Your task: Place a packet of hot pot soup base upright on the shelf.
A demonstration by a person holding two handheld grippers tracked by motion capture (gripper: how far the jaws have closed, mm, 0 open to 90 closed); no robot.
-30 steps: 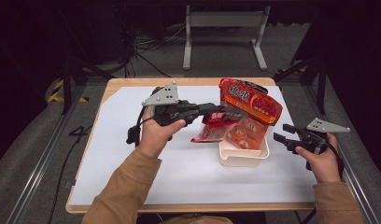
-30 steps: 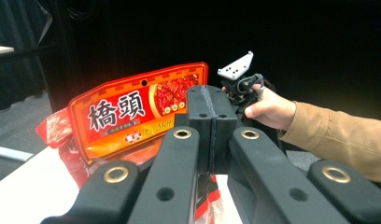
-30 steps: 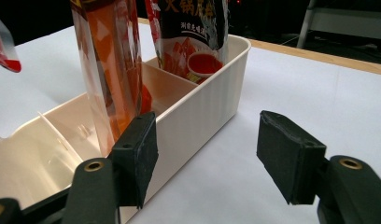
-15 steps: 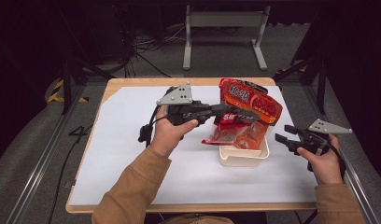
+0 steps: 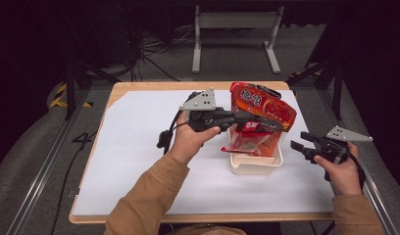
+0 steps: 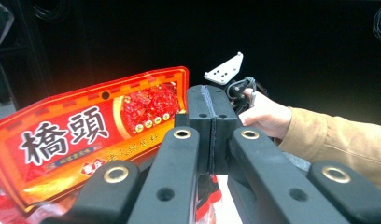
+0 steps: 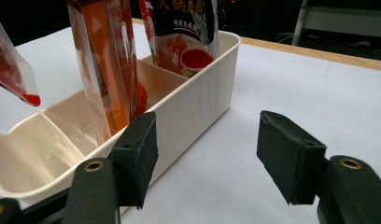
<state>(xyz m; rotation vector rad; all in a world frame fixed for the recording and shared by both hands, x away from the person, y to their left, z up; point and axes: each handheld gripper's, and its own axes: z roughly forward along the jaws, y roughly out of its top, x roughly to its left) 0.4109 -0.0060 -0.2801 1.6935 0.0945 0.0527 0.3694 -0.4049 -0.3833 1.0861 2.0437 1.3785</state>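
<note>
Left tongs (image 5: 271,125) clamped together on a red pouch (image 5: 249,141), holding it over the white bin (image 5: 256,165); the pouch's lower end hangs into the bin. In the left gripper view the two pads (image 6: 212,122) press flat together, with a bit of red film showing below them.

Right tongs (image 5: 298,142) stand apart, nothing between them, hovering just to the right of the bin, near its wall and above the bench (image 5: 139,147). In the right gripper view the left pad (image 7: 141,156) sits just in front of the bin wall (image 7: 198,102); touching or not, cannot tell.

The bin has dividers. An orange-red packet (image 5: 262,104) with Chinese lettering stands in it, beyond the left tongs and leaning away from them. In the right gripper view a clear orange pouch (image 7: 107,74) stands in a middle compartment, a dark printed packet (image 7: 184,32) in the far compartment, and the near compartment (image 7: 34,154) has nothing resting in it. Red pouch tip (image 7: 11,70) hangs above that near end.
</note>
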